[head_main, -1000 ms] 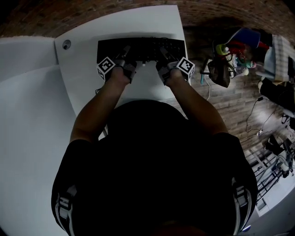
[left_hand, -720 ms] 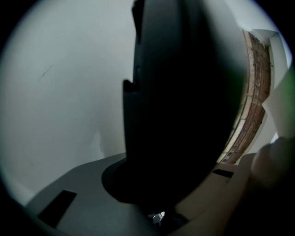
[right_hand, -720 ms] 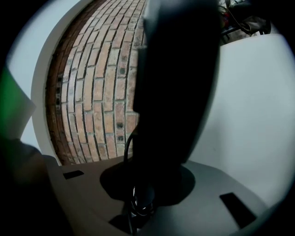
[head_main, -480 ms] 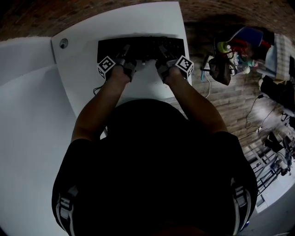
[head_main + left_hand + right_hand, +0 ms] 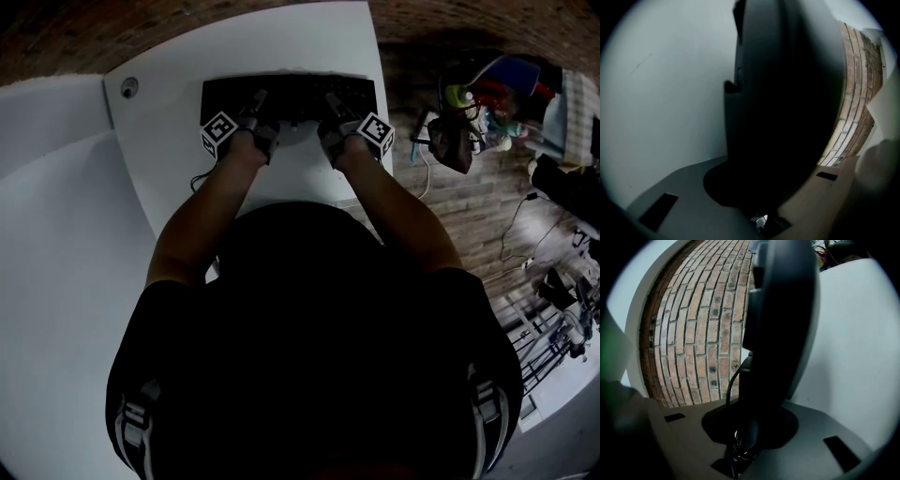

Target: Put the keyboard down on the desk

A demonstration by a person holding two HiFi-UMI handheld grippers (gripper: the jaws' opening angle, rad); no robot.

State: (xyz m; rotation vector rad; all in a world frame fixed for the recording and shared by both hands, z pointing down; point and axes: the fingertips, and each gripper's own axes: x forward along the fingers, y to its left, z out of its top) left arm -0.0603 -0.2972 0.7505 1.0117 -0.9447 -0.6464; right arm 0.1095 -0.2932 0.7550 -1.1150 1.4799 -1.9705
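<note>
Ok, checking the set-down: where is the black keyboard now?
Head view, top centre: the black rectangular keyboard is crosswise over the far end of the white desk, gripped by left claw and right claw.

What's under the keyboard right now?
The white desk lies below the keyboard and shows beyond its near and far edges. The patch directly beneath is covered, so contact, or anything lying there, cannot be seen.

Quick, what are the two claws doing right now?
Left gripper: closed, holding the keyboard.
Right gripper: closed, holding the keyboard too.
</note>
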